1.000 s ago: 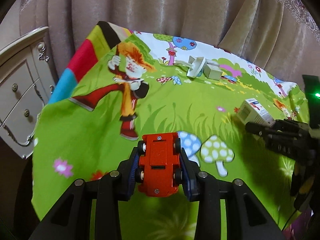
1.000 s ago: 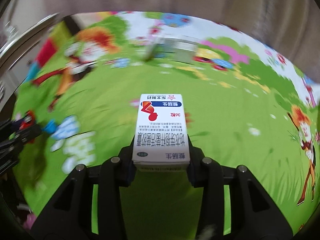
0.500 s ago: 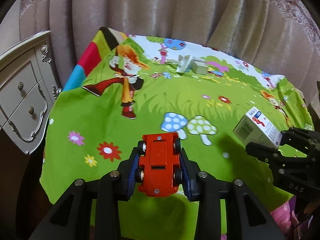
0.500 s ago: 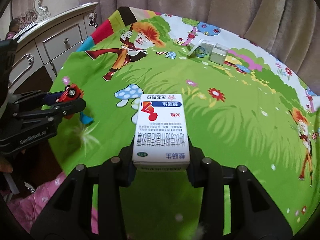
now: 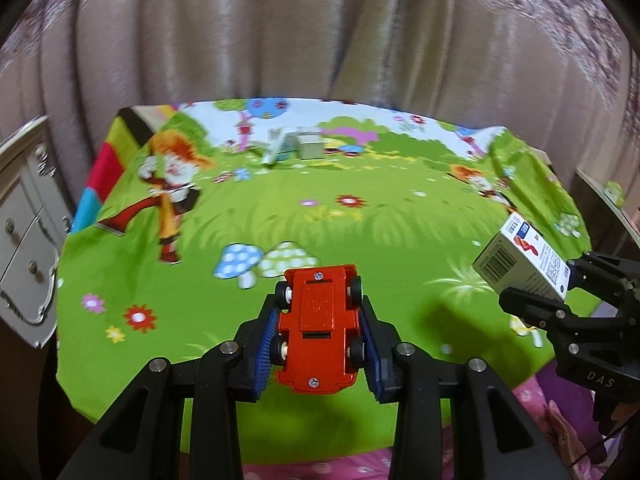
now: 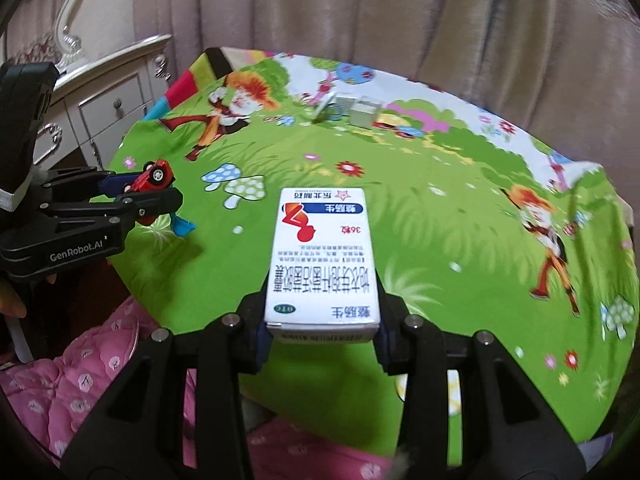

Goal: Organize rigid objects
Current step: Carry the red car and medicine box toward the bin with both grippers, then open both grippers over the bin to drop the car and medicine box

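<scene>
A red toy car (image 5: 318, 326), belly up, is clamped between the blue pads of my left gripper (image 5: 319, 344), held in the air over the near edge of the table. In the right wrist view the same car (image 6: 154, 176) shows at the left in that gripper (image 6: 142, 196). My right gripper (image 6: 322, 320) is shut on a white medicine box (image 6: 323, 258) with red and blue print, also lifted above the near table edge. From the left wrist view that box (image 5: 520, 258) hangs at the right in the right gripper (image 5: 556, 296).
The table wears a green cartoon cloth (image 5: 360, 220). Small grey-white boxes (image 5: 298, 145) stand at its far side, near beige curtains (image 5: 320, 32). A white drawer chest (image 6: 108, 100) stands to the left. Pink quilted fabric (image 6: 80, 372) lies below the near table edge.
Both grippers have drawn back and risen from over the table toward its near edge, each still holding its object. More of the table now shows in both views.
</scene>
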A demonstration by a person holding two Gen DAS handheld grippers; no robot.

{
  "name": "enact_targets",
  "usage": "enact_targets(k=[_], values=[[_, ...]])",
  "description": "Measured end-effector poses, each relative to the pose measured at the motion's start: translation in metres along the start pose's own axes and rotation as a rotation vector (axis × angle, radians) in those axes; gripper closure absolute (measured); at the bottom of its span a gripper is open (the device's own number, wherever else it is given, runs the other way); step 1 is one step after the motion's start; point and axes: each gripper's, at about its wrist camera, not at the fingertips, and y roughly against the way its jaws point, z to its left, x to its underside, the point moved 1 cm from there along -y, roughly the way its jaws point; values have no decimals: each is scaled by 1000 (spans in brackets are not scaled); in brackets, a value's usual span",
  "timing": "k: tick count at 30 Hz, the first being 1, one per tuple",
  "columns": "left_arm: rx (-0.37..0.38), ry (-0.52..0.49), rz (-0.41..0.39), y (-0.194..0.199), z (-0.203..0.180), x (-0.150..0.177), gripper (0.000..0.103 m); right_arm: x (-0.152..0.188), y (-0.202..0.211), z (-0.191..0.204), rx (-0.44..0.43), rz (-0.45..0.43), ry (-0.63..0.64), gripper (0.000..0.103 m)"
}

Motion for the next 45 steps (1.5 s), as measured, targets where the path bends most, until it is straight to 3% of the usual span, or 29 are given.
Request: enact_targets(k=[8, 18, 23, 36, 42, 45], values=[[102, -132, -10, 8, -66, -11, 65, 33, 45, -39, 85, -24, -76, 59], [350, -325, 43, 17, -181, -8, 65, 80, 108, -94, 240, -36, -200, 59], [432, -399, 80, 19, -225, -2, 65, 105, 133, -116, 295, -32, -272, 59], [676, -654, 155, 31, -353, 31, 65, 192, 192, -181, 498, 61, -495, 59], [736, -703, 213, 22, -383, 53, 65, 219, 208, -199, 566, 116, -558, 59], [807, -708, 245, 20, -382, 60, 61, 223, 209, -206, 576, 135, -572, 58]])
